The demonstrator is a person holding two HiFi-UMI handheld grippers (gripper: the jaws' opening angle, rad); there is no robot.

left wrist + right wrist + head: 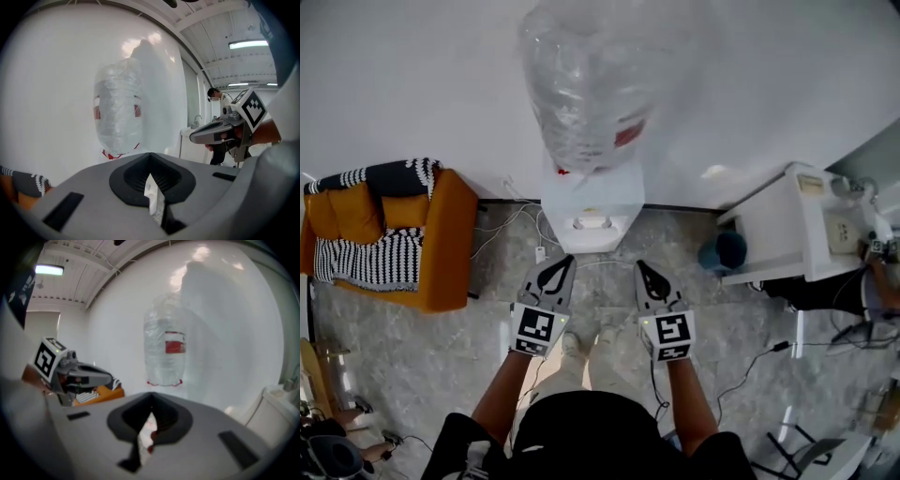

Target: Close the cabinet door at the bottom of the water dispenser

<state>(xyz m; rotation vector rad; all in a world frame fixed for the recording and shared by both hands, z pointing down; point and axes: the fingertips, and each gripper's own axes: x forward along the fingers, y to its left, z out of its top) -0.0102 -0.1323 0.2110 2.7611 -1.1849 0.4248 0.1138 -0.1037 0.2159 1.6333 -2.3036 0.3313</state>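
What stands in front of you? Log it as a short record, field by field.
water dispenser: white, against the wall, straight ahead of the person
bottle: clear with a red label, upside down on the dispenser
cabinet door: not visible from above; open or shut cannot be told
left tool: jaws together, nothing held, short of the dispenser
right tool: jaws together, nothing held, beside the left one
sofa: orange, left of the dispenser, striped cloth on it
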